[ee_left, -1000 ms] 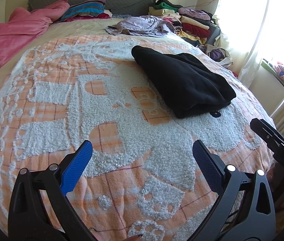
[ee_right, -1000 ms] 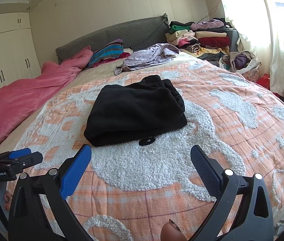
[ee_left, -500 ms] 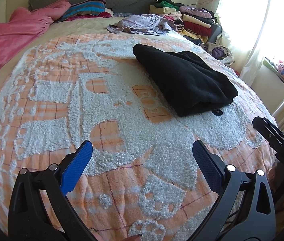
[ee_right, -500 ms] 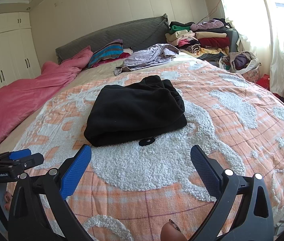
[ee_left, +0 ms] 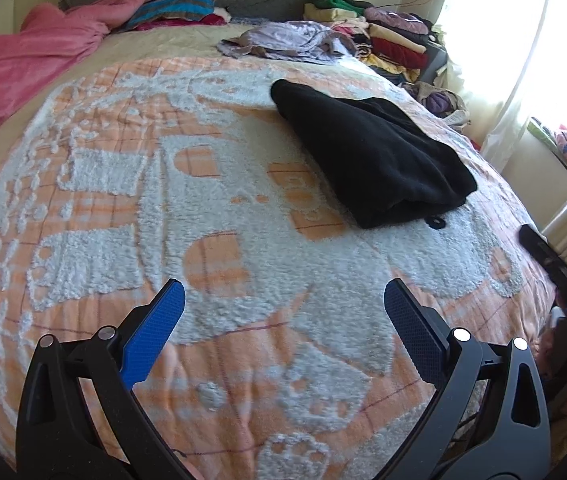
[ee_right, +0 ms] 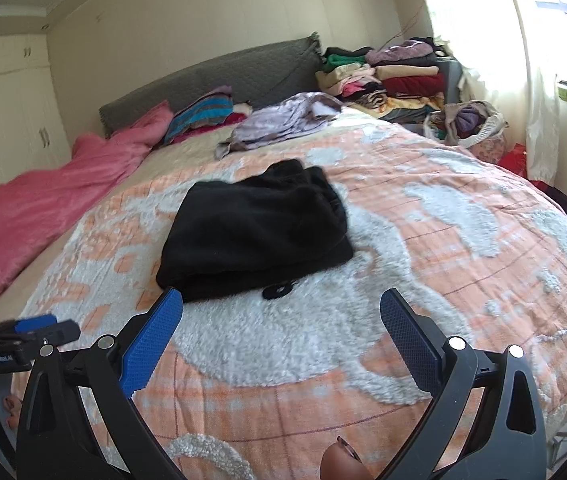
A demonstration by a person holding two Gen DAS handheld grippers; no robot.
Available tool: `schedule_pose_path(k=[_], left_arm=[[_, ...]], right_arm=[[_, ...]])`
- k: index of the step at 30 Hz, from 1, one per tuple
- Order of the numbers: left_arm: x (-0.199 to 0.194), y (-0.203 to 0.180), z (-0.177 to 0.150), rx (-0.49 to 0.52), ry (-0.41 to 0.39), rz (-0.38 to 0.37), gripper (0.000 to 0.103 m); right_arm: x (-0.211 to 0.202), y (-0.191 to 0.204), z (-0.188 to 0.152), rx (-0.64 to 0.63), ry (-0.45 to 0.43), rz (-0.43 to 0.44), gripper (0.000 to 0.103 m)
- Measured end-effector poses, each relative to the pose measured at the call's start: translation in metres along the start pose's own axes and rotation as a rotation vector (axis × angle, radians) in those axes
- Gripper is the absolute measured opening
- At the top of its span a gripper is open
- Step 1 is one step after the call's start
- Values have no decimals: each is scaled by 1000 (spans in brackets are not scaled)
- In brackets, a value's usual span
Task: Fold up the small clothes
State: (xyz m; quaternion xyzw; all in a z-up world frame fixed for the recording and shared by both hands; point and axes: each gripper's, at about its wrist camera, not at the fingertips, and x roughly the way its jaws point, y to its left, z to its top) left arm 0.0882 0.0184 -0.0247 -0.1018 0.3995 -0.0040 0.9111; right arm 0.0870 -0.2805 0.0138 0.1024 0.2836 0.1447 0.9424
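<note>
A folded black garment (ee_left: 371,156) (ee_right: 255,232) lies on the orange and white bedspread (ee_left: 211,208) (ee_right: 423,248), with a small black loop (ee_right: 279,290) poking out at its near edge. My left gripper (ee_left: 283,300) hovers open over the bedspread, well to the near left of the garment, with nothing between its blue pads. My right gripper (ee_right: 281,306) is open too, just in front of the garment's near edge and holding nothing. The left gripper (ee_right: 23,332) shows at the left edge of the right wrist view. The right gripper (ee_left: 555,264) shows at the right edge of the left wrist view.
A crumpled lilac garment (ee_left: 291,40) (ee_right: 283,120) lies further up the bed. A pink duvet (ee_left: 23,64) covers the left side, with striped pillows (ee_right: 203,114) at the grey headboard. Stacked folded clothes (ee_right: 395,76) and a basket (ee_right: 471,124) stand beside the bed near the curtain.
Both grippers have drifted a little forward toward the black garment, which now looks closer in the right wrist view. Both stay open and the garment has not moved.
</note>
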Motion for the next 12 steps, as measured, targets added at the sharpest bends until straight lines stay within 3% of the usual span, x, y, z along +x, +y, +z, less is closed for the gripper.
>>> schedule_pose_path(k=[2,5,8,9,11,12], left_arm=[[-2,17,6,-41,-14,40,94],[-12,88,31,-194,-29,160,94],[-25,174,51,-332,-37,299,94],[-33,219,58,-410,-44,370,94],[-48,290,63,-522,-54,483,94],[-57,336,63,-595,-47,577,94]], right_arm=[[-18,-27,13,83,-40,-64,98],[-55,-91,32,228,-100,-222,98],[-98,-190,36,382,-103,-486,99],[-111,-231,30,414,-88,-590,99],[-134,-313,9,487,-18,-862,99],[-134,-313,9,487,-18,-862,99]])
